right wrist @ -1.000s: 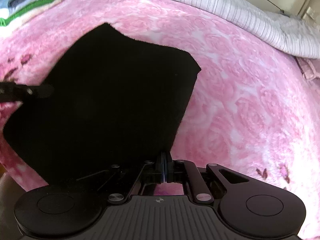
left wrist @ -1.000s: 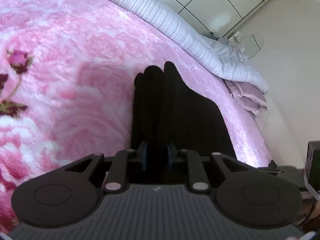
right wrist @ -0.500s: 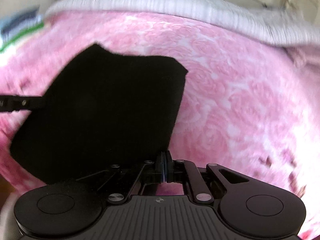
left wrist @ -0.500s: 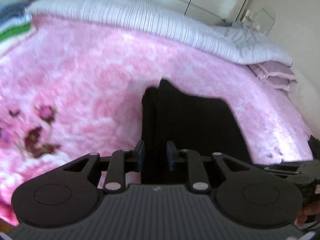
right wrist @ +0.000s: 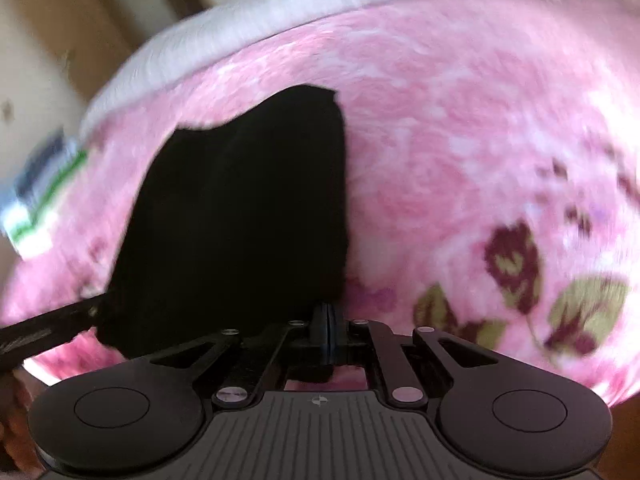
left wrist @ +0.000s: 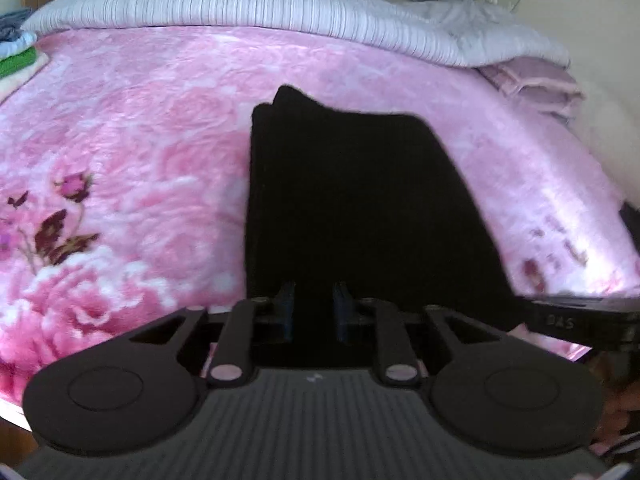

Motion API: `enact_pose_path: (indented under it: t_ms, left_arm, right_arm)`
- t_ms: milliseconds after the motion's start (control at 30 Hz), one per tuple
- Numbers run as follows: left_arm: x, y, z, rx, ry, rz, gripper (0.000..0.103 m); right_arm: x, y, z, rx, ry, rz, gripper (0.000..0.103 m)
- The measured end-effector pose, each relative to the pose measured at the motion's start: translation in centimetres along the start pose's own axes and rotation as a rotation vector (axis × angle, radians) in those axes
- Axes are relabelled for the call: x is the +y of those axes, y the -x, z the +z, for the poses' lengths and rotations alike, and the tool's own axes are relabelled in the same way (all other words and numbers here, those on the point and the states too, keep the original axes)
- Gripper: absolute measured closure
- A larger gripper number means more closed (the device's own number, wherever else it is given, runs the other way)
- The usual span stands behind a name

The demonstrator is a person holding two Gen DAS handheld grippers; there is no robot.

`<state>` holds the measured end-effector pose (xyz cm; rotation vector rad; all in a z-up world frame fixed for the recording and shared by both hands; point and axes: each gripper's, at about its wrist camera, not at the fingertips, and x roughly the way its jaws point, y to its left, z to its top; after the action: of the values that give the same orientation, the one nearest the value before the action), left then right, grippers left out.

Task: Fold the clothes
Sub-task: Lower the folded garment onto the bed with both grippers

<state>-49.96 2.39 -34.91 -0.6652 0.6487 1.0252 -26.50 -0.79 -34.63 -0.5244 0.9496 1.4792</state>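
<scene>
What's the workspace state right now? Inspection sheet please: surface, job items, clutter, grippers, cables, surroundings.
Surface: pink rose-print blanket covering a bed.
Job's things: black garment, folded into a panel, lying on the blanket.
Clutter: stack of folded clothes at the far left edge; folded lilac bedding far right.
Grippers: left gripper with jaws apart, astride the garment's near edge; right gripper pinched shut on the garment's near corner.
Cables: nothing seen.
Surroundings: striped white duvet along the far side, pale cupboard doors behind; right view motion-blurred.
</scene>
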Motion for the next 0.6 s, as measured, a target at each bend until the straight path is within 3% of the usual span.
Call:
enact_pose_path:
  t_ms: [133, 233, 367, 500, 600]
  left_arm:
    - [-0.6, 0.9, 0.1, -0.001, -0.010, 0.012, 0.091]
    - [-2.0, 2.2, 0.5, -0.010, -0.055, 0.038, 0.090]
    - [-3.0, 2.1, 1.9, -0.031, -0.091, 0.049, 0.090]
    - [-3.4, 1.0, 3.5, -0.037, -0.125, 0.054, 0.089]
    - [-2.7, -1.4, 3.4, 0.045, -0.124, 0.039, 0.089]
  right_arm:
    - [-0.1, 1.0, -0.4, 0.013, 0.046, -0.028, 0.097]
    - [-0.4, 2.7, -0.6, -0.053, 0.037, -0.045, 0.097]
    - [0.5, 4.3, 0.2, -0.138, 0.049, 0.033, 0.097]
    - [1.5, 3.1, 1.4, -0.156, 0.074, 0.070, 0.097]
    - [1.7, 1.4, 2.4, -0.126, 0.068, 0.070, 0.097]
